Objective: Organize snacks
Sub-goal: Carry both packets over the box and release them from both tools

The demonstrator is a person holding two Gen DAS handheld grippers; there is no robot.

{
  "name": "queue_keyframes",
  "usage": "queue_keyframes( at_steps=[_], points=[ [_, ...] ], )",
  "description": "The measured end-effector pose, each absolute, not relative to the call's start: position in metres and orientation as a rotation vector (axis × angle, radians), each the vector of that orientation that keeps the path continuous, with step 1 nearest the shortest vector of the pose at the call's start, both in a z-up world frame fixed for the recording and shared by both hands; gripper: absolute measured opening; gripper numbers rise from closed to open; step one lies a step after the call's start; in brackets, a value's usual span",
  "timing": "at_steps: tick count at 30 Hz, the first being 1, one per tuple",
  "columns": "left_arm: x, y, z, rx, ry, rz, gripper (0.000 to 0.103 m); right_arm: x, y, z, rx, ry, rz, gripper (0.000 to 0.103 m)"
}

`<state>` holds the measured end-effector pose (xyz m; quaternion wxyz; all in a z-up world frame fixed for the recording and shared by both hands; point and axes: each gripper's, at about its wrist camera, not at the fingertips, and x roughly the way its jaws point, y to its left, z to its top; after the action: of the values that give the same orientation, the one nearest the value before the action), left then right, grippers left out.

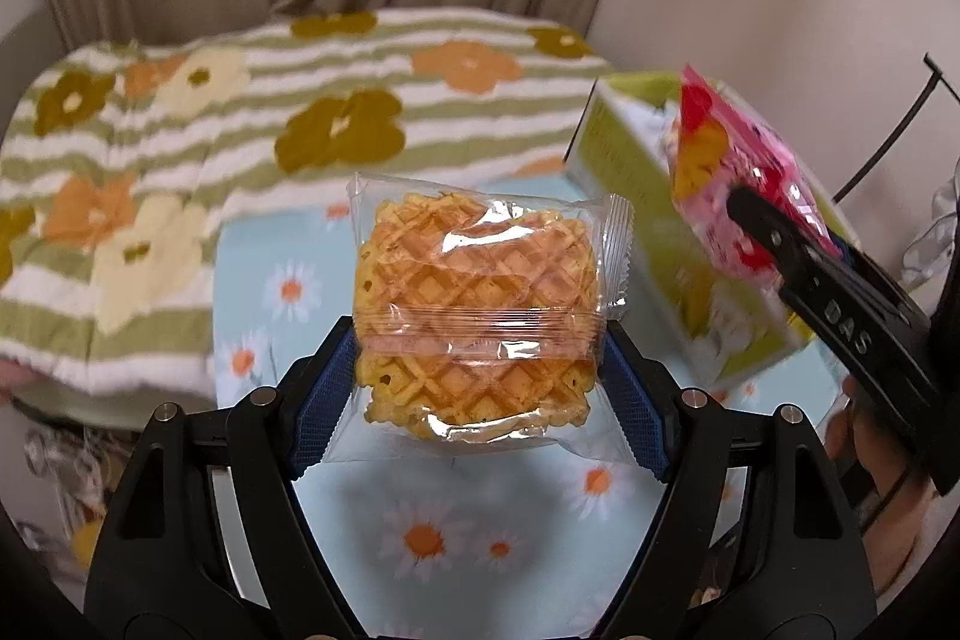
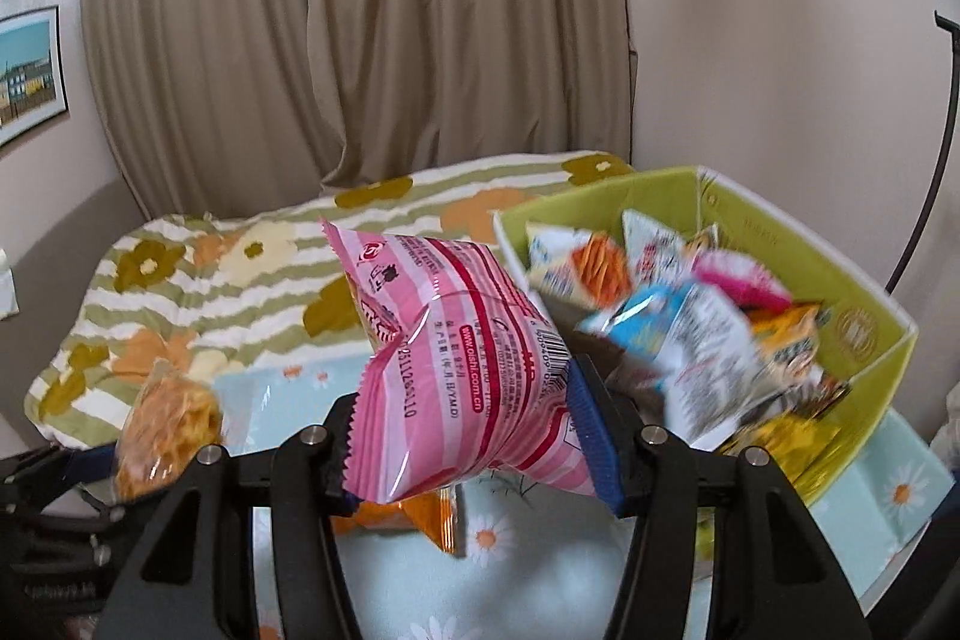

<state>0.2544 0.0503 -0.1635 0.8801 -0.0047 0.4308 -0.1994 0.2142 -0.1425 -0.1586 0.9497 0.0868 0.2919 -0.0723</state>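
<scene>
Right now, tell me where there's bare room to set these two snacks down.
Free: daisy tablecloth below the left gripper and its waffle pack, left of the green box. Crowded: the box, heaped with packets. An orange packet lies under the right gripper's pink bag.

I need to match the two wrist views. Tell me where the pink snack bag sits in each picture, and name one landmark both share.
Left wrist view: pink snack bag at the right edge, pinched by the right gripper.
Right wrist view: pink snack bag at centre, clamped between the blue pads.
Shared landmark: the green box, behind the bag in the left wrist view, to its right in the right wrist view.
</scene>
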Motion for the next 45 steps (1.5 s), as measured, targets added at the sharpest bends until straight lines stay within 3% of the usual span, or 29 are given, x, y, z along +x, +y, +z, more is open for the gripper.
queue_keyframes(
  at_steps=[12, 28, 30, 34, 45],
  points=[
    [0.264, -0.057, -0.102, 0.016, 0.813, -0.509, 0.076, 0.200, -0.236, -0.116, 0.190, 0.585, -0.150, 0.052],
    [0.246, -0.254, -0.126, 0.033, 0.896, -0.518, 0.076, 0.193, -0.388, -0.117, 0.163, 0.671, -0.040, 0.052],
    [0.249, -0.269, -0.132, 0.065, 0.917, -0.490, 0.080, 0.194, -0.400, -0.121, 0.185, 0.684, -0.034, 0.052],
    [0.251, -0.278, -0.135, 0.085, 0.957, -0.479, 0.103, 0.198, -0.412, -0.126, 0.212, 0.696, -0.020, 0.052],
    [0.246, -0.224, -0.127, 0.002, 0.934, -0.411, 0.103, 0.204, -0.407, -0.133, 0.162, 0.719, 0.005, 0.052]
  ],
)
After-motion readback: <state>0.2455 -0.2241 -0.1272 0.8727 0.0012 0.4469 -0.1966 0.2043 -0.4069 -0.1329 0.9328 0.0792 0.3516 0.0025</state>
